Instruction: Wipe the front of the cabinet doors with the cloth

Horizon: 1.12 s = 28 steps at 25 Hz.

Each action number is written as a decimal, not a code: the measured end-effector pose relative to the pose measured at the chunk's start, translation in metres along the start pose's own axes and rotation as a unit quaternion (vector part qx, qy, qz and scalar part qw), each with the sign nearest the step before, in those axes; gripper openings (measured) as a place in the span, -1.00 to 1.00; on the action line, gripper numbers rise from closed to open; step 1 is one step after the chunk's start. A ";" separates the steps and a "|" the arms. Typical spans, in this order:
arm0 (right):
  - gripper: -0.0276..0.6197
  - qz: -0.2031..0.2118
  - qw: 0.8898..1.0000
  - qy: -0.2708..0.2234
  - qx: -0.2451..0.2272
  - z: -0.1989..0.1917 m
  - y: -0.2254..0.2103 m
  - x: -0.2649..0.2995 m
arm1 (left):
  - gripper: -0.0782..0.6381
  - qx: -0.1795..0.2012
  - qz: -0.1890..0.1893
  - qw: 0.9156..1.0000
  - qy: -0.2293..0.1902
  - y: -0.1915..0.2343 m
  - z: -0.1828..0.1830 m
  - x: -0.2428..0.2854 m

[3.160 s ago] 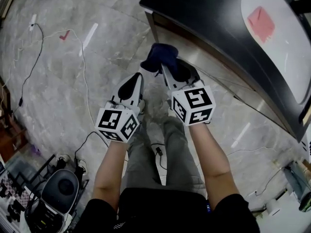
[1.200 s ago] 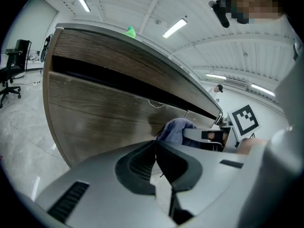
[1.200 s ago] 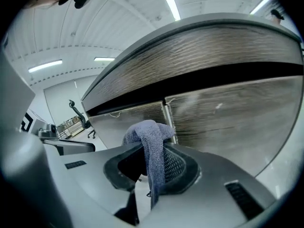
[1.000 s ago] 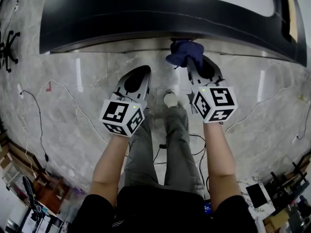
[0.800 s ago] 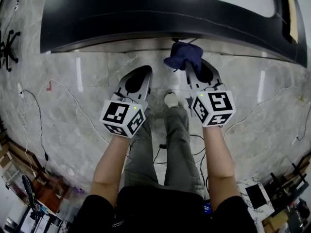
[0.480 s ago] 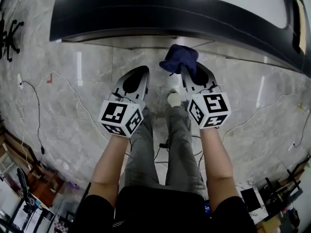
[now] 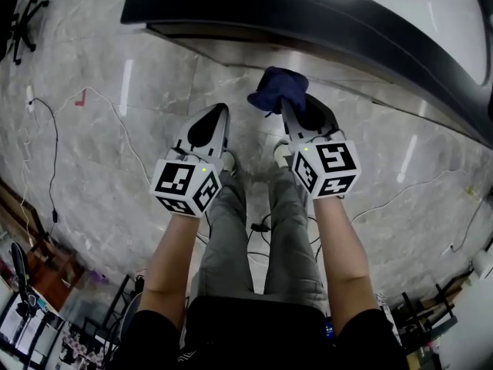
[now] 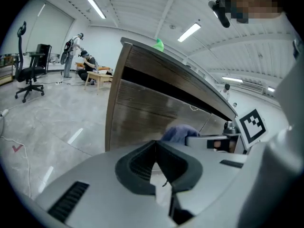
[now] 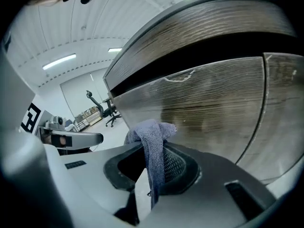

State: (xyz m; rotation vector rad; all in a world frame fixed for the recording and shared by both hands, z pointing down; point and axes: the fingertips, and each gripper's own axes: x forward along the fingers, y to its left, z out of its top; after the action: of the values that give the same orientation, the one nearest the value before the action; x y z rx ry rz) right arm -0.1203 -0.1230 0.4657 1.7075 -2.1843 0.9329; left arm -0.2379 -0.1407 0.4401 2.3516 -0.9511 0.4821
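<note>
Two grippers point at the cabinet: my left gripper is pinched closed on nothing, and my right gripper clamps the cloth. The door front stands straight ahead of the cloth, close but apart, running long sideways.

Place: we see an open office hall.
Signs: we note an office chair, ceiling strip lights, and cables across the marble floor.

Both forearms reach forward side by side, left tool closed (empty), right tool pinching cloth.
</note>
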 end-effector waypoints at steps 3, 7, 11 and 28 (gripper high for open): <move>-0.70 0.012 1.000 0.008 -0.009 -0.002 0.016 0.017 | -0.76 -0.010 0.012 1.000 -0.004 0.020 -0.002 -0.007; -0.70 0.029 0.999 0.021 -0.028 -0.006 0.036 0.039 | -0.76 -0.023 0.025 0.999 -0.008 0.040 -0.007 -0.016; -0.70 0.046 0.997 0.036 -0.050 -0.013 0.056 0.067 | -0.76 -0.032 0.036 0.999 -0.009 0.064 -0.014 -0.025; -0.70 0.059 0.995 0.053 -0.060 -0.012 0.090 0.132 | -0.76 -0.037 0.055 0.998 0.009 0.125 -0.023 -0.041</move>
State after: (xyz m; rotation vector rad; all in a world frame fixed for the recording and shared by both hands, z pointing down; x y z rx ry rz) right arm -0.2463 -0.2096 0.5140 1.4549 -2.2424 0.8800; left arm -0.3585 -0.1795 0.4815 2.2333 -1.0770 0.5012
